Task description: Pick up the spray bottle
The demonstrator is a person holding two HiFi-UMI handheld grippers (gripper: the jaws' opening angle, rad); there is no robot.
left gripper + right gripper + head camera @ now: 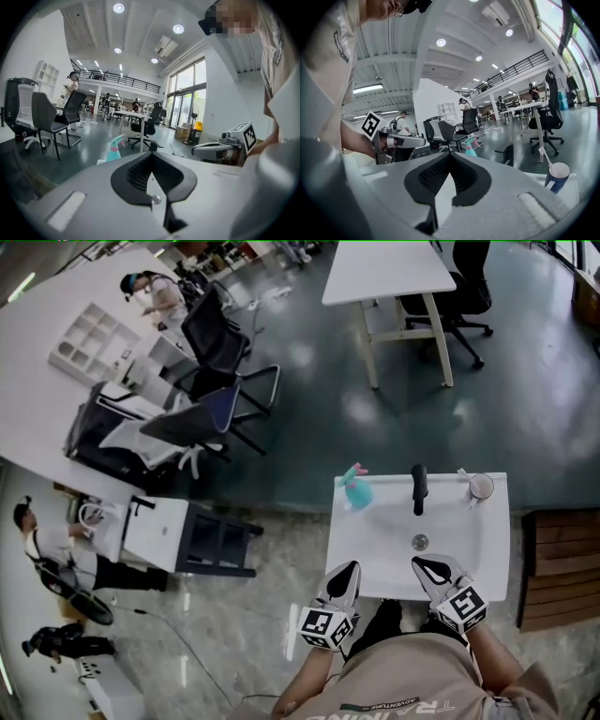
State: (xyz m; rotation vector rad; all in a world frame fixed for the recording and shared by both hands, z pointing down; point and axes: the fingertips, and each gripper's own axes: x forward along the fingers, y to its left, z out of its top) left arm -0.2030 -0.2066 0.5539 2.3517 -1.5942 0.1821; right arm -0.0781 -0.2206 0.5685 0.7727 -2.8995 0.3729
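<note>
Two grippers, the left gripper [345,570] and the right gripper [433,566], sit at the sink's [375,549] lower edge, both closed and empty. One spray bottle [356,488] stands at its upper-left corner and one cup [481,486] upper-right. Both gripper views hide the bottle's base.

You're standing in a large open-plan office: white desks [389,268] and black swivel chairs [208,329] are spread across a glossy dark floor [309,352]. A railed mezzanine [117,80], tall windows [187,93] and round ceiling lights [118,8] surround you, with other people [155,292] about.
</note>
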